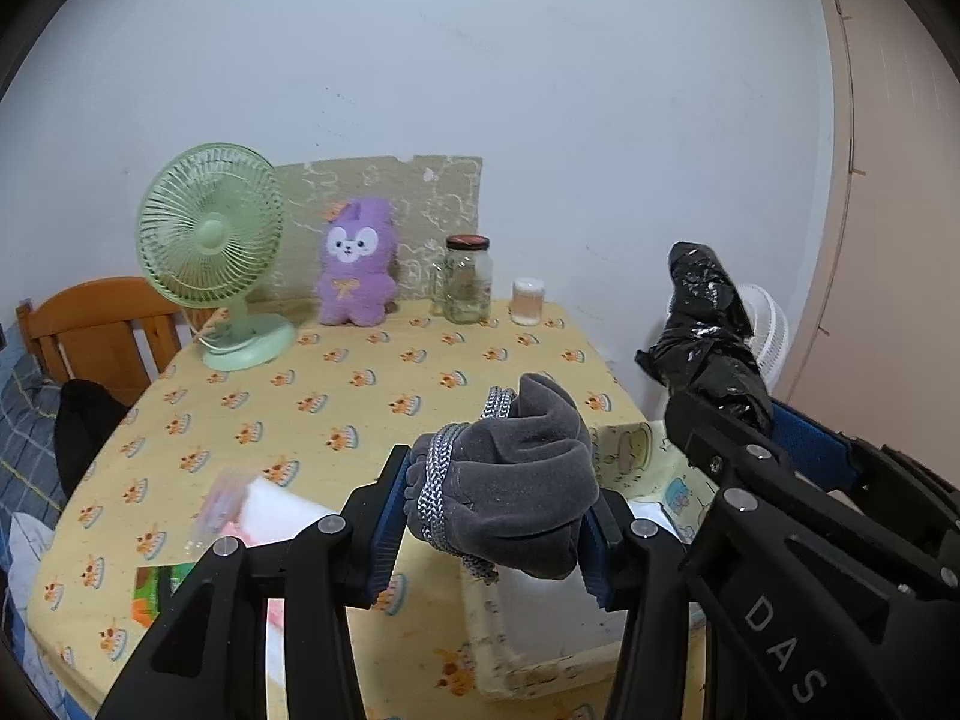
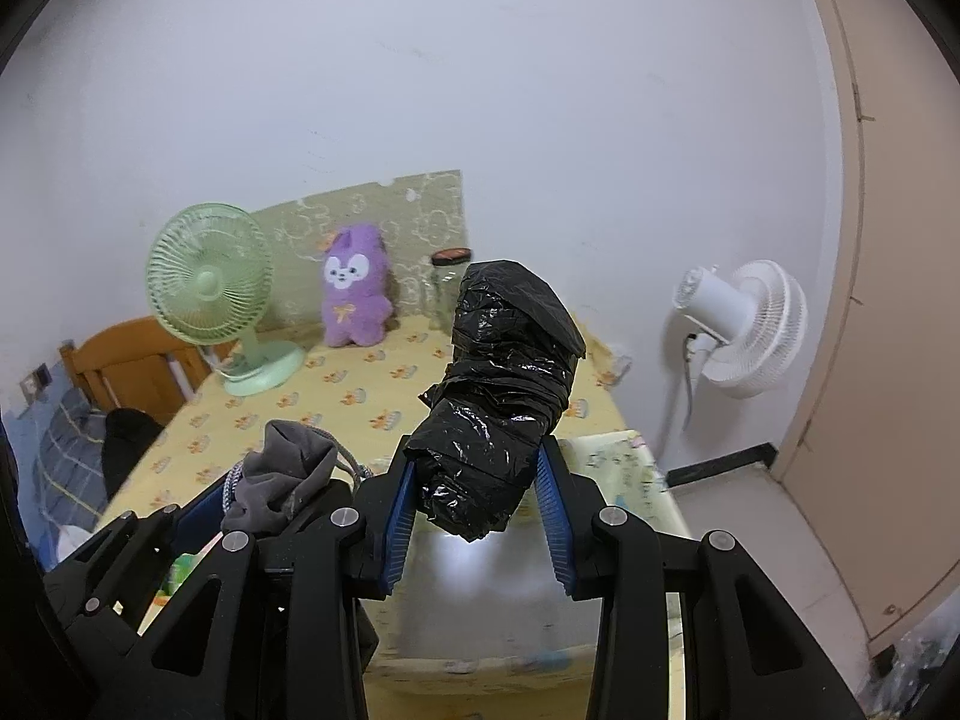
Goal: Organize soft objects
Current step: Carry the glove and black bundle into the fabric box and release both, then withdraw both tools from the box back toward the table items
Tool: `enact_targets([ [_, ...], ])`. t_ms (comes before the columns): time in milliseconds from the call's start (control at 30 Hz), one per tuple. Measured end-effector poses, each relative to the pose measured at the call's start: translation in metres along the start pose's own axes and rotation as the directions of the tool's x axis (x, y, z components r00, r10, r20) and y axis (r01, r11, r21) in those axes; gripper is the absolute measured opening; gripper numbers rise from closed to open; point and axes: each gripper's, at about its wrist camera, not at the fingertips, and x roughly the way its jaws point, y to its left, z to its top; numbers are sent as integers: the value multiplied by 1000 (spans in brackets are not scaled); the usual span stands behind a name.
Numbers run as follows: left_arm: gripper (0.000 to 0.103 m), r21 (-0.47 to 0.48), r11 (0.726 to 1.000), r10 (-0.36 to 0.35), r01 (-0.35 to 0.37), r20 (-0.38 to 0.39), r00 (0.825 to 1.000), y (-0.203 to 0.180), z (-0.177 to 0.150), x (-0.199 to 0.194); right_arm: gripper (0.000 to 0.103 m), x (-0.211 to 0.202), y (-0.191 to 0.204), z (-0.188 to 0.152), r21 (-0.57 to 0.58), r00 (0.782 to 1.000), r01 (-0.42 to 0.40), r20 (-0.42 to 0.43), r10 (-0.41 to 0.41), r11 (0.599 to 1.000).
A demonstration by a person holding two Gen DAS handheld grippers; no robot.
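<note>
My left gripper [image 1: 495, 516] is shut on a grey cloth bundle [image 1: 528, 456] tied round with grey-white cord. I hold it above the yellow tablecloth [image 1: 360, 396]. Close on its right, my right gripper [image 2: 480, 480] is shut on a crumpled black plastic bundle [image 2: 510, 360] that sticks up past the blue pads. In the left wrist view the right gripper [image 1: 756, 420] and black bundle [image 1: 708, 312] show at the right. In the right wrist view the left gripper [image 2: 264, 498] and grey bundle [image 2: 288, 468] show at lower left. A purple plush toy [image 1: 357, 264] sits upright at the table's back.
A white open box [image 1: 540, 630] lies on the table under both grippers. At the back stand a green desk fan [image 1: 210, 240], a glass jar [image 1: 468, 282] and a small cup [image 1: 528, 300]. Blurred packets [image 1: 240, 516] lie left. A wooden chair [image 1: 102, 324] is left, a white fan [image 2: 744, 324] right.
</note>
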Motion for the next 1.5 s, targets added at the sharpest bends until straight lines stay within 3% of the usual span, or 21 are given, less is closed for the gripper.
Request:
enact_targets([
  [467,54,57,996,-69,73,-76,995,-33,-18,35,41,30,-36,-20,-15,996,48,-71,-49,999],
  [533,69,57,996,-65,70,-90,994,-35,-21,40,41,35,-38,-25,-13,995,44,-90,-45,999],
  [633,82,61,997,-50,56,-97,994,-37,-27,46,41,41,-40,-31,-27,995,36,-95,-38,999],
  [967,92,97,992,-68,81,-129,989,-50,-31,52,42,46,-53,-38,7,992,1,-129,0,1000],
  [1100,95,113,991,-59,75,-137,989,-52,-30,54,51,47,-58,-39,36,992,-4,-129,9,999],
  [1233,97,126,989,-60,77,-134,989,-52,-30,49,76,40,-60,-41,75,995,5,-98,2,997],
  [1333,98,127,988,-73,90,-131,989,-51,-29,42,87,33,-59,-40,105,997,25,-81,-17,994],
  [1500,103,133,987,-84,95,-89,993,-45,-24,24,93,15,-51,-35,93,997,63,-46,-59,994],
])
